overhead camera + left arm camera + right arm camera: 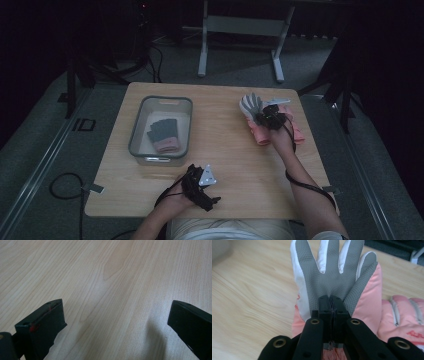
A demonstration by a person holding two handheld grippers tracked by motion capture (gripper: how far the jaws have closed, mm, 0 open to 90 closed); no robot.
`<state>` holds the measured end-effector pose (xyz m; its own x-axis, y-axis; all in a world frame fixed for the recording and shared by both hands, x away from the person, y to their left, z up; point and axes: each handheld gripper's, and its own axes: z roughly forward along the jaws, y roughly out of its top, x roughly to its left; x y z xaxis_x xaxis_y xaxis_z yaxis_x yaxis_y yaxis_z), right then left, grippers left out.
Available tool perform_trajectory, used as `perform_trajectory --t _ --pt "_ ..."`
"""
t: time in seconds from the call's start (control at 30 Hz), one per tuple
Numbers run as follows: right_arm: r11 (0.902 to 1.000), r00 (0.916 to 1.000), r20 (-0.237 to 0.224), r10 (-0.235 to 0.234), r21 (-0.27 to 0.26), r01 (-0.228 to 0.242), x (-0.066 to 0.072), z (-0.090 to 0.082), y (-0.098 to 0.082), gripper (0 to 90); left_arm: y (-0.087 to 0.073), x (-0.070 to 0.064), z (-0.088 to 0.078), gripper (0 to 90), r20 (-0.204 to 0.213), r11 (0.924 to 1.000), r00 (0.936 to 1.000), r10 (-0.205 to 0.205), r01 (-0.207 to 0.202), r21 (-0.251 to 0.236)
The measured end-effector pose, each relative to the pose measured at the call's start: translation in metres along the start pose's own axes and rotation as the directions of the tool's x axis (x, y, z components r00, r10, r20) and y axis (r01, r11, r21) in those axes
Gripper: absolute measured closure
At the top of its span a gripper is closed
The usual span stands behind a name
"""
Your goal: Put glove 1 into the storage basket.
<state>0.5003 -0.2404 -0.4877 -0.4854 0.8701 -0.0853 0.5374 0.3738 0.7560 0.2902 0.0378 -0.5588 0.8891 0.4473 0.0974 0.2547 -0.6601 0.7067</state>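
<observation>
A pink ski glove with a grey, dimpled palm and white finger sides (pixel 332 272) lies palm up at the table's far right (pixel 251 106). My right gripper (pixel 331 299) is shut on a pinch of its palm fabric, jaws pressed together; from above it (pixel 267 117) sits over the glove's middle. A second pink glove (pixel 404 312) lies back up just to the right (pixel 298 131). My left gripper (pixel 116 306) stands open over bare wood, nothing between its jaws, near the table's front edge (pixel 202 189).
A grey-rimmed clear bin (pixel 141 107) stands on the left half of the wooden table (pixel 225 150), with a grey and pink glove (pixel 164 135) lying inside. Beyond the table are a white desk frame (pixel 240 30) and dark stands. A cable trails off the right forearm.
</observation>
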Motion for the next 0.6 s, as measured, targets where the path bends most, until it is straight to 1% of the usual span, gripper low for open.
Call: perform_trajectory --t 0.03,0.07,0.13,0.17,0.27,0.3,0.37,0.4,0.47,0.53,0.6 --pt "0.9999 0.9999 0.01 0.003 -0.015 -0.003 0.002 -0.006 0.001 88.2 0.0 0.0 0.0 0.6 0.003 1.0 1.0 -0.003 0.003 -0.003" --pt "0.9992 0.9997 0.01 0.02 -0.036 -0.02 0.005 -0.015 0.002 88.2 0.0 0.0 0.0 0.6 0.006 1.0 1.0 -0.004 0.004 -0.002" --pt "0.996 0.9981 -0.009 0.062 -0.065 -0.062 0.011 -0.032 0.003 88.2 -0.001 0.0 0.0 0.6 0.011 0.9999 0.9998 -0.014 0.014 -0.003" --pt "0.9937 0.9968 -0.009 0.08 -0.078 -0.08 0.015 -0.04 0.002 88.2 -0.001 0.001 0.0 0.6 0.008 1.0 1.0 -0.005 0.005 0.005" --pt "0.9866 0.9913 -0.036 0.127 -0.099 -0.13 0.026 -0.06 -0.001 88.3 -0.001 0.0 0.0 0.6 0.003 1.0 1.0 -0.001 0.001 0.004" --pt "0.9866 0.9908 -0.042 0.129 -0.096 -0.132 0.031 -0.066 -0.004 88.3 -0.001 0.0 -0.001 0.6 0.001 1.0 1.0 -0.001 0.001 0.0" --pt "0.9824 0.9862 -0.061 0.154 -0.098 -0.159 0.04 -0.077 -0.009 88.3 -0.001 0.0 -0.001 0.6 0.006 1.0 1.0 -0.008 0.008 -0.006" --pt "0.9821 0.9852 -0.062 0.16 -0.091 -0.165 0.044 -0.082 -0.012 88.3 -0.001 -0.001 -0.001 0.6 0.003 1.0 1.0 -0.005 0.005 -0.007" --pt "0.9767 0.9795 -0.072 0.188 -0.091 -0.194 0.052 -0.091 -0.019 88.4 0.0 0.0 -0.002 0.6 -0.002 1.0 1.0 0.003 -0.003 -0.005" --pt "0.9754 0.9787 -0.063 0.196 -0.092 -0.201 0.061 -0.098 -0.026 88.3 0.0 0.0 -0.002 0.6 -0.004 0.9999 1.0 -0.003 0.003 -0.013" --pt "0.9776 0.981 -0.051 0.187 -0.088 -0.191 0.07 -0.103 -0.031 88.3 0.0 0.0 -0.002 0.6 -0.008 1.0 1.0 0.004 -0.004 -0.008"
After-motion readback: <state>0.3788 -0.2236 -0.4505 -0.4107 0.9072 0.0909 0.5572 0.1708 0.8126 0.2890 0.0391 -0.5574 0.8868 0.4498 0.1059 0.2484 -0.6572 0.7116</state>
